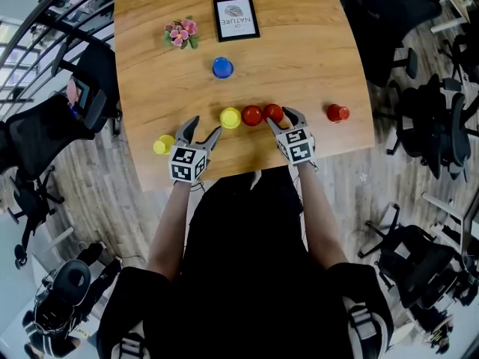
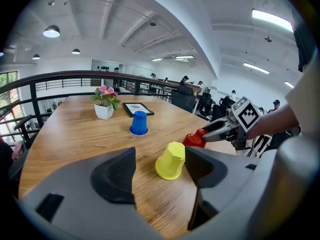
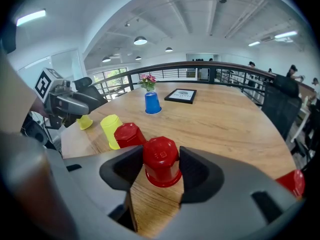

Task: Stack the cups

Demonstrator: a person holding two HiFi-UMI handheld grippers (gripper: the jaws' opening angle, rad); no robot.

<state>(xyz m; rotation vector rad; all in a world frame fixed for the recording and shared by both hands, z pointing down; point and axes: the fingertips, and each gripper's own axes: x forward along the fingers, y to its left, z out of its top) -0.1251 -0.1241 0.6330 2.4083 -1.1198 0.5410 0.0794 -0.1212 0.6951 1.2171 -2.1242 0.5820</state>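
On the desk point(image 1: 314, 51), your right gripper point(image 1: 283, 117) is clamped on an upside-down red cup point(image 3: 161, 160); your left gripper point(image 1: 206, 126) stands open near a yellow cup point(image 2: 171, 160).

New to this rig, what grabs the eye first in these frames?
The row of upturned cups along the table's near edge: the right gripper is clamped on a red cup, with a second red cup and a yellow cup just to its left. The left gripper is open and empty, short of that yellow cup. A lone blue cup stands farther back.
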